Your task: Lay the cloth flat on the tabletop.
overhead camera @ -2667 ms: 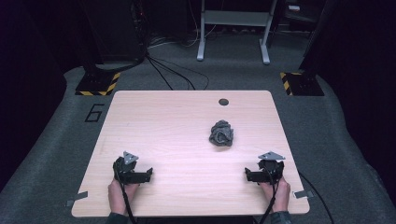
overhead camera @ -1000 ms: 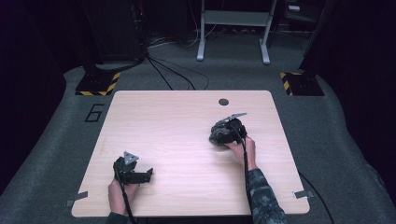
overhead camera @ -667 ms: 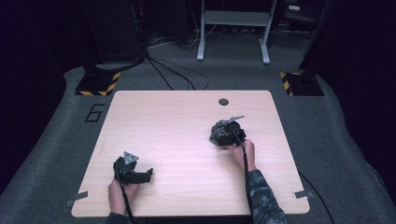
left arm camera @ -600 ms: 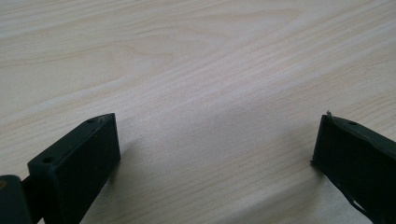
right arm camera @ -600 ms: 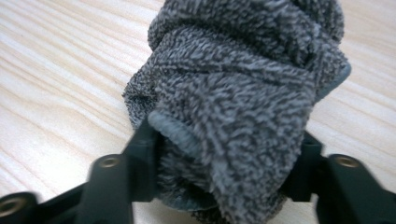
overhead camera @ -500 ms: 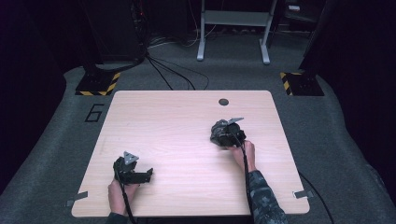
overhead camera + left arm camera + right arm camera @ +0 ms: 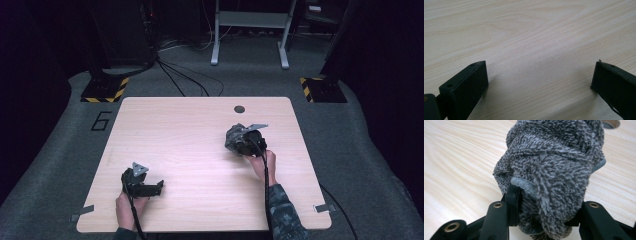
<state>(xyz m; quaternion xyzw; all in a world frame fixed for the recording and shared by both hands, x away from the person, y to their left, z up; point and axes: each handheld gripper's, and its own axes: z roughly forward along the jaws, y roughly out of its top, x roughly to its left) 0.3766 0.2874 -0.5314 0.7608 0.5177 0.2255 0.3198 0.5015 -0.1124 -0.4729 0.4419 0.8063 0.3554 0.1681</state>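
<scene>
- The high view looks down from above the near edge, facing forward over the whole desk [image 7: 200, 150].
- Each tool's camera sits very close to the desk [image 7: 529, 37], looking along its jaws.
- The high view and right tool's view share the grey cloth [image 7: 234, 139] [image 7: 554, 170].

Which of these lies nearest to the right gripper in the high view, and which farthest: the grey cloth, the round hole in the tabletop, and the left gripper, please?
From the right gripper:
1. Grey cloth: gripped between its jaws, right half of the table.
2. Round hole: just beyond it, near the far edge.
3. Left gripper: farthest, at the near left, jaws open over bare wood.
</scene>
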